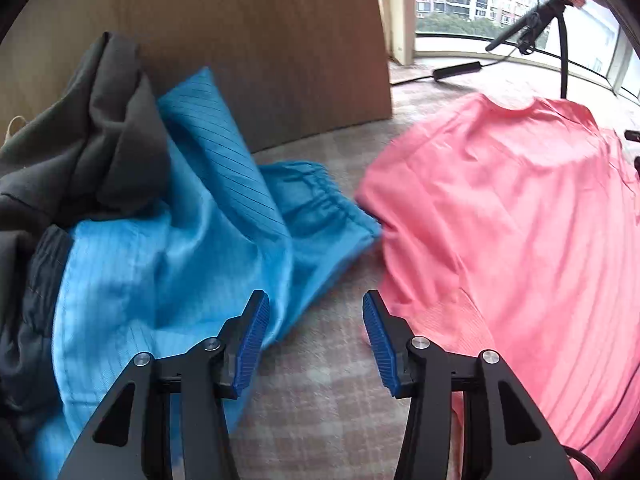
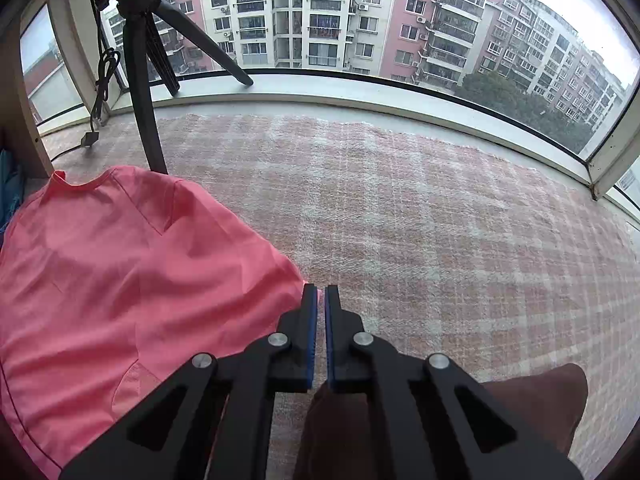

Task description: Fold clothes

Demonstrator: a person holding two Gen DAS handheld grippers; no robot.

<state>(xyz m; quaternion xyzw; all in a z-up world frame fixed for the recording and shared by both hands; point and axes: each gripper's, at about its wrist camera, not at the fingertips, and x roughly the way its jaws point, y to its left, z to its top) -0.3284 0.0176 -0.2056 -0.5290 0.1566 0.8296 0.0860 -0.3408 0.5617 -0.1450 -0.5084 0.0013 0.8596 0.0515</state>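
Left gripper [image 1: 316, 304]: jaws apart, nothing between the blue ribbed pads [image 1: 252, 344], only the pink-and-white checked woven mat [image 1: 320, 400] under the gap. Hem of the pink short-sleeved cotton shirt [image 1: 500, 220] sits just beside the pad at 3 o'clock, not pinched.

Right gripper [image 2: 321, 294]: jaws closed, pads nearly touching, a sliver of pink fabric caught at the tips. It's pinching the pink shirt [image 2: 120, 272] at its edge; the rest of the shirt spreads toward 9 o'clock on the mat [image 2: 420, 220], collar at the far end near 11 o'clock.

A brown fabric patch [image 2: 532, 396] sits under the right gripper at 5 o'clock; can't tell what it is.

Left view, 9 to 11 o'clock: crumpled blue striped shiny garment with elastic waistband [image 1: 180, 260], just beside the pink shirt. Dark grey crumpled garment [image 1: 92, 140] piled on its far side, against a brown wooden panel [image 1: 260, 40].

Far: black tripod [image 2: 140, 80] standing just past the collar, black cable [image 2: 102, 84] beside it, curved window [image 2: 360, 20] behind.
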